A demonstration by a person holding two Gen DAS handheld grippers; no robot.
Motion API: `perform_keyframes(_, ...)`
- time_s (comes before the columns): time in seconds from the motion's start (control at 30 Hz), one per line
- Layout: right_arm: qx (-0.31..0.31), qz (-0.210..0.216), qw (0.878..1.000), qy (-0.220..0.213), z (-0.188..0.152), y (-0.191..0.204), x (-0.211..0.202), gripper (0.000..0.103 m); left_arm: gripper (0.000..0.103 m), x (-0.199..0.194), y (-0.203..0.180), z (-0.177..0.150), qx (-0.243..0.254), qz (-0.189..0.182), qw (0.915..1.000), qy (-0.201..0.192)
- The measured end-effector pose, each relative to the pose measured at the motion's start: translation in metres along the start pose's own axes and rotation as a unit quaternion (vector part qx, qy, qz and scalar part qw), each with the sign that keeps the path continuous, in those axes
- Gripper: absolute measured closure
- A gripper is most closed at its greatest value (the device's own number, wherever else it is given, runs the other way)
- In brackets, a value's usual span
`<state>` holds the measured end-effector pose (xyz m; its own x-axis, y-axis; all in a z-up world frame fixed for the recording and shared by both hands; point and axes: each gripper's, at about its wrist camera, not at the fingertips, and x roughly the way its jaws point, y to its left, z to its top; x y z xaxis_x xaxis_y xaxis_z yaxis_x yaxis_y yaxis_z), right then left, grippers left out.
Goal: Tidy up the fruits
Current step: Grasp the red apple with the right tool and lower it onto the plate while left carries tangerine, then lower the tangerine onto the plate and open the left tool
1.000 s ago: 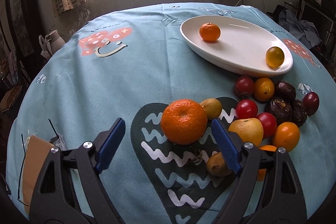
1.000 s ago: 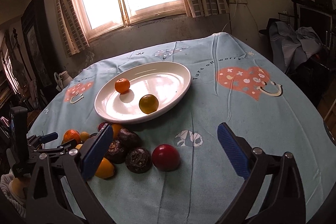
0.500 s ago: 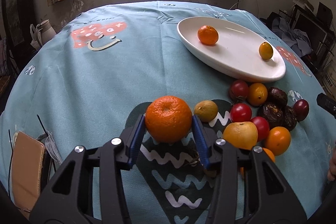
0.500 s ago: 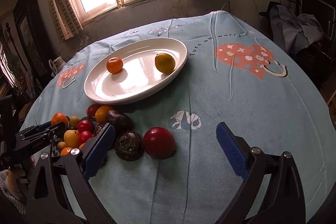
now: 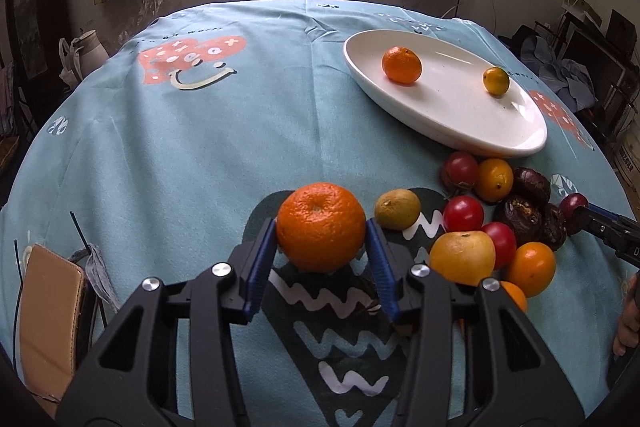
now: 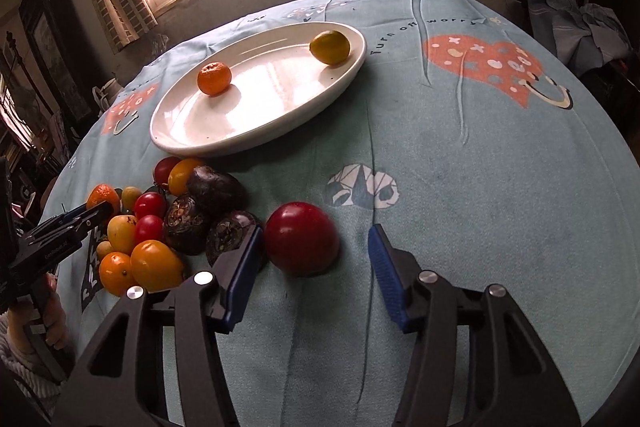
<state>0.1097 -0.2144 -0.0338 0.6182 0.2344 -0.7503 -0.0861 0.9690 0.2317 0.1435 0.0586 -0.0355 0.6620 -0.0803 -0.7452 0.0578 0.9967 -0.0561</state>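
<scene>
My left gripper [image 5: 321,243] is shut on a large orange mandarin [image 5: 320,226] and holds it over the teal tablecloth. A white oval plate [image 5: 476,131] at the back right holds a small mandarin [image 5: 401,64] and a yellow-green citrus [image 5: 496,80]. A pile of loose fruit [image 5: 496,223] lies right of the held mandarin. My right gripper [image 6: 316,247] is open, its pads on either side of a dark red round fruit [image 6: 301,238] on the cloth, not touching it. The plate shows in the right wrist view too [image 6: 200,143], with the pile [image 6: 160,219] to the left.
A brown flat case [image 5: 48,323] lies at the table's left edge. The right gripper's tip [image 5: 604,225] reaches in at the right of the pile. Dark wrinkled fruits [image 6: 200,215] lie just left of the right gripper's left pad. Clothes and clutter stand beyond the table's right side.
My left gripper closed on the large mandarin and lifted it slightly. My right gripper moved down and forward around the dark red fruit. The yellow-green citrus rolled to the plate's far end.
</scene>
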Motion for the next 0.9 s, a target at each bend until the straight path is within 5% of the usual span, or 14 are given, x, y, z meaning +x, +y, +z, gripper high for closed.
perform_keyframes(0.07,-0.001,0.019,1.000,0.006,0.000,0.001,0.001,0.063,0.057,0.000,-0.002,-0.001,0.004,0.003,1.0000,-0.001)
perform_keyframes(0.3,0.008,0.024,1.000,-0.018,0.005,0.000,-0.009,0.064,0.057,-0.006,-0.005,0.003,0.001,-0.002,0.9999,-0.010)
perform_keyframes(0.5,0.048,0.056,0.994,-0.079,0.050,-0.006,-0.039,0.064,0.057,-0.026,-0.033,0.049,0.015,-0.005,0.9986,-0.051)
perform_keyframes(0.8,0.036,0.056,0.995,-0.076,0.091,0.024,0.024,0.063,0.056,0.027,-0.081,0.087,0.017,-0.032,0.9989,-0.030)
perform_keyframes(0.87,0.027,0.034,0.995,-0.087,0.092,0.024,0.027,0.052,0.051,0.034,-0.081,0.086,0.019,-0.033,0.9989,-0.028)
perform_keyframes(0.9,0.024,0.031,0.994,-0.098,0.092,0.023,0.023,0.038,0.042,0.033,-0.081,0.085,0.023,-0.029,0.9988,-0.033)
